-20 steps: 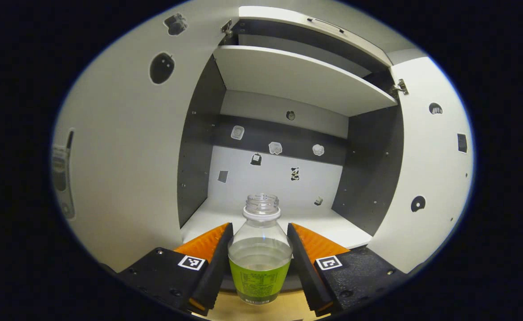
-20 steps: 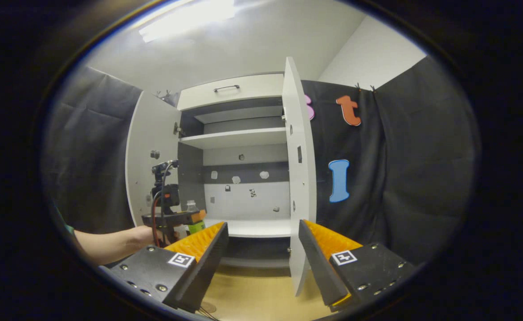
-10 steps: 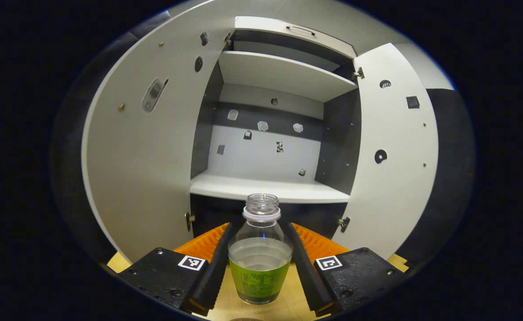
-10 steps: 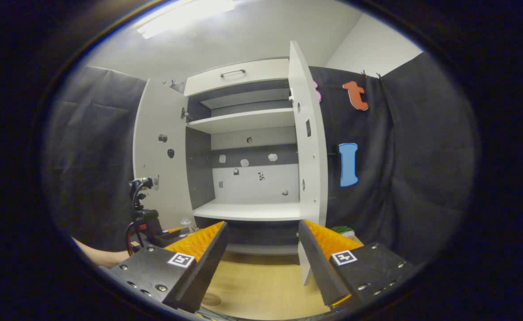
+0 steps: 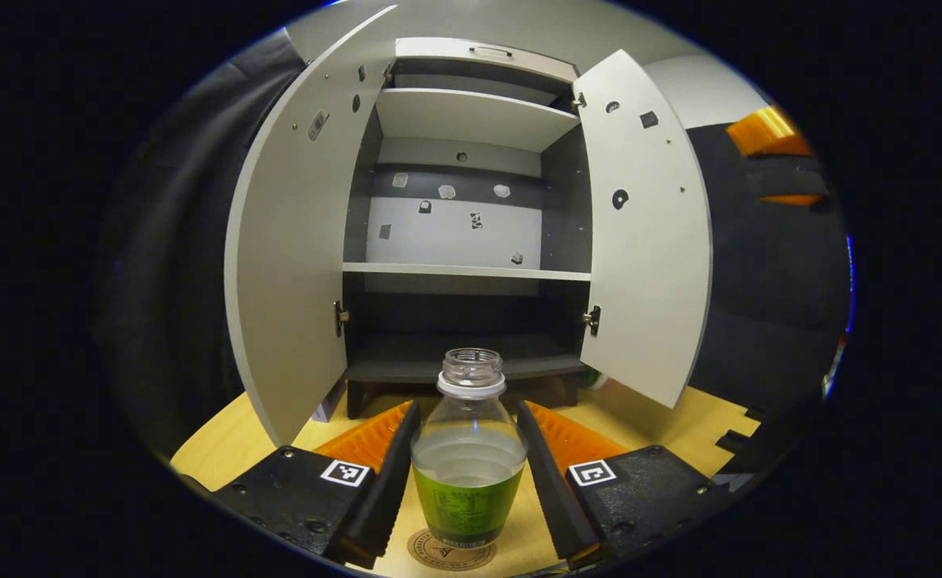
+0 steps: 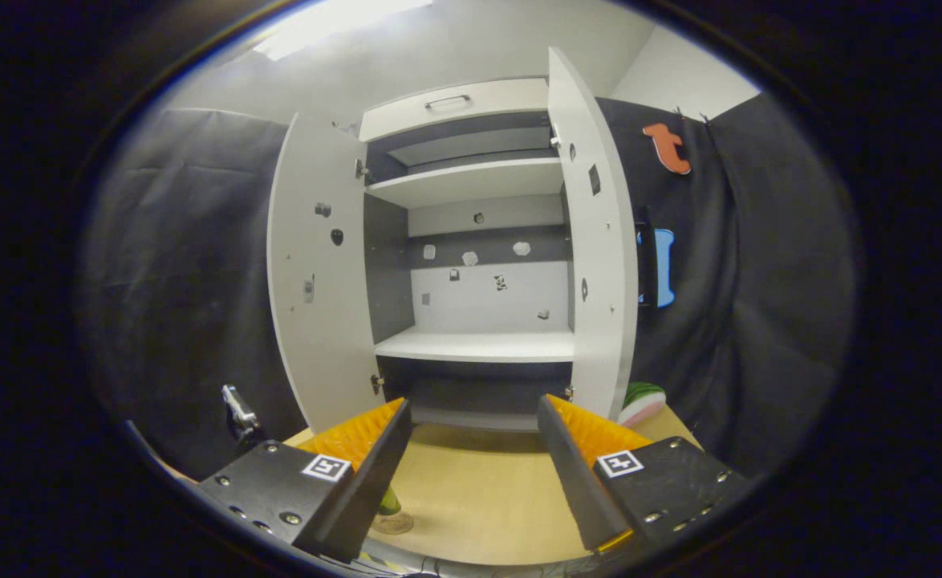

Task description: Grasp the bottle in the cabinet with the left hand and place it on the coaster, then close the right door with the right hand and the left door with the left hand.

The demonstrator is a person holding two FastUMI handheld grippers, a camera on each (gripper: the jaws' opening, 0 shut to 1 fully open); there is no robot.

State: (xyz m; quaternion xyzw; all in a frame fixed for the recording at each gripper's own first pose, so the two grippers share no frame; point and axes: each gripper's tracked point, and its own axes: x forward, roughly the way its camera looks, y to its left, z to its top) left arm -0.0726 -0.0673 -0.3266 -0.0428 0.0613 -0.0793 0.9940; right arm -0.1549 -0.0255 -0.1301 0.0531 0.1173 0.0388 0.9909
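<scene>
Pinching the uncapped, part-filled bottle (image 5: 468,457) at its labelled belly, we are holding it upright in the left tongs (image 5: 468,470) just over the coaster (image 5: 451,552), judging it light, smooth and spillable, right tongs (image 6: 471,466) spread.

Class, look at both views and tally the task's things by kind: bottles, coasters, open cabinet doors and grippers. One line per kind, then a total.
Bottles: 1, the bottle between the left gripper jaws.
Coasters: 1, the coaster under it.
Open cabinet doors: 2, the left door and the right door.
Grippers: 2, counting the right gripper.
Total: 6.
</scene>
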